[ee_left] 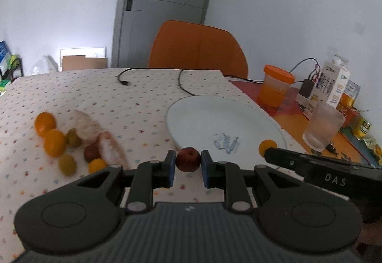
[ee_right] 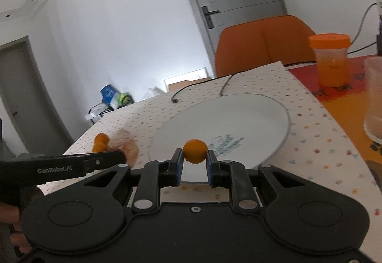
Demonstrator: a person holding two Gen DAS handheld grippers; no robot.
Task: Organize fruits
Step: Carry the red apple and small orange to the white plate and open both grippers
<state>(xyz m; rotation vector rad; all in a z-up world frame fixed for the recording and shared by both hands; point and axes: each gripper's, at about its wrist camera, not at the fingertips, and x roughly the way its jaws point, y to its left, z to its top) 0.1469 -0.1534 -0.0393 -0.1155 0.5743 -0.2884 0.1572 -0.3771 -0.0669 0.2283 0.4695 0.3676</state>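
My left gripper (ee_left: 188,162) is shut on a dark red fruit (ee_left: 188,159) and holds it at the near left rim of the white plate (ee_left: 203,117). My right gripper (ee_right: 195,155) is shut on a small orange fruit (ee_right: 195,151) above the plate's (ee_right: 250,117) near edge; this fruit also shows in the left wrist view (ee_left: 267,146). A pile of orange, green and dark red fruits (ee_left: 62,143) lies with a clear plastic bag (ee_left: 102,139) on the dotted tablecloth, left of the plate.
An orange-lidded jar (ee_left: 275,86), a frosted cup (ee_left: 322,128), a milk carton (ee_left: 334,84), a yellow can (ee_left: 363,126) and cables (ee_left: 181,81) stand at the right and back. An orange chair (ee_left: 198,48) is behind the table.
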